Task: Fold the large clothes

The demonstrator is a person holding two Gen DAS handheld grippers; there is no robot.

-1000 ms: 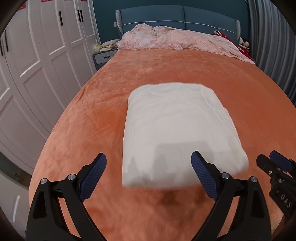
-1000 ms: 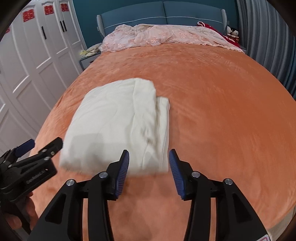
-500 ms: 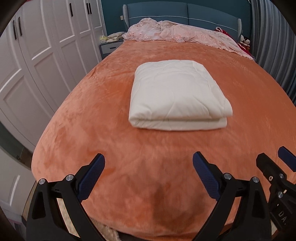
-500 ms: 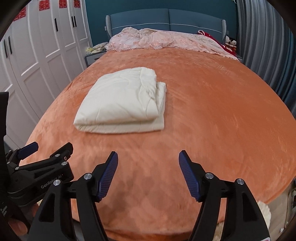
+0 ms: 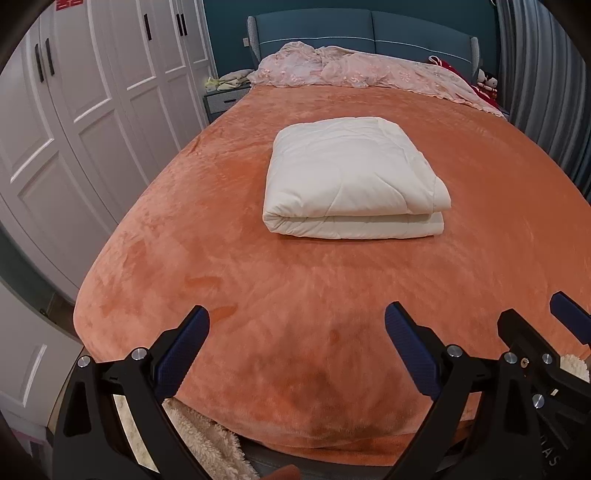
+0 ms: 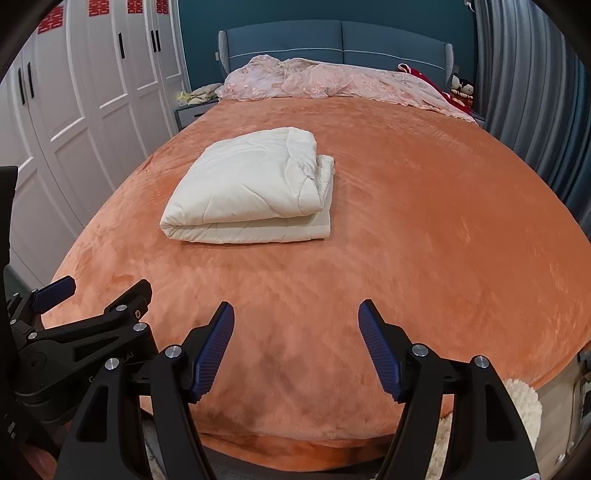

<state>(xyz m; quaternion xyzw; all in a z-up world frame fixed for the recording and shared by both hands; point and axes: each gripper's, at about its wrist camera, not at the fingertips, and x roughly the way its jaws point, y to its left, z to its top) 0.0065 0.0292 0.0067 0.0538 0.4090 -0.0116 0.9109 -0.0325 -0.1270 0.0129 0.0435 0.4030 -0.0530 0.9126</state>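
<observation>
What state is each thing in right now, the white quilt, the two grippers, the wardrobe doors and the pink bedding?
Cream-white quilted comforter: folded in layers, lying flat on the orange plush bedspread, untouched.
Left gripper: open, empty, short of the comforter.
Right gripper: open, empty, also short of it.
White panelled wardrobe doors: closed.
Pink floral bedding: crumpled, unfolded, by the blue headboard.

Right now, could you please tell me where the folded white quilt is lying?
The folded white quilt lies mid-bed on the orange bedspread, centred in the left wrist view and left of centre in the right, short of the pink bedding.
</observation>
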